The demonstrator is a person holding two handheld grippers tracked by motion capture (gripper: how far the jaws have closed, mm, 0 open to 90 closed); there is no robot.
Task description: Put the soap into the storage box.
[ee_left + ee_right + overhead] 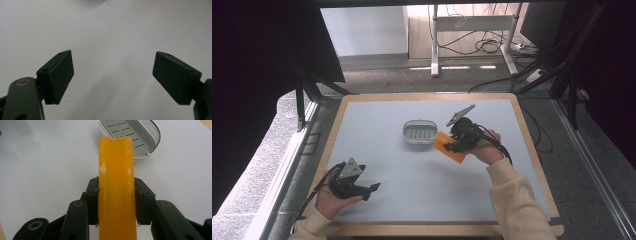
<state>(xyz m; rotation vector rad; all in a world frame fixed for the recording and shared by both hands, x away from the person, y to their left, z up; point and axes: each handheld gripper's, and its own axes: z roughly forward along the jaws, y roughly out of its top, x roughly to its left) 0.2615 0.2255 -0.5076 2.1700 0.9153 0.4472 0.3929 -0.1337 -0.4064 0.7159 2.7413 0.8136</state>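
An orange soap bar (449,146) hangs just right of a grey oval soap dish (419,132) near the table's middle. My right gripper (456,143) is shut on it. In the right gripper view the orange soap bar (117,195) stands on edge, pinched between both pads, and the slotted soap dish (140,135) lies empty beyond its far end. My left gripper (373,188) rests low at the front left of the table. The left gripper view has my left gripper (113,76) with jaws wide apart and only bare table between them.
The pale grey table top (387,165) has a wooden rim (532,150). A dark frame post (302,105) stands off the left edge. Beyond the far edge are desk legs (434,45) and loose cables (484,47) on the floor.
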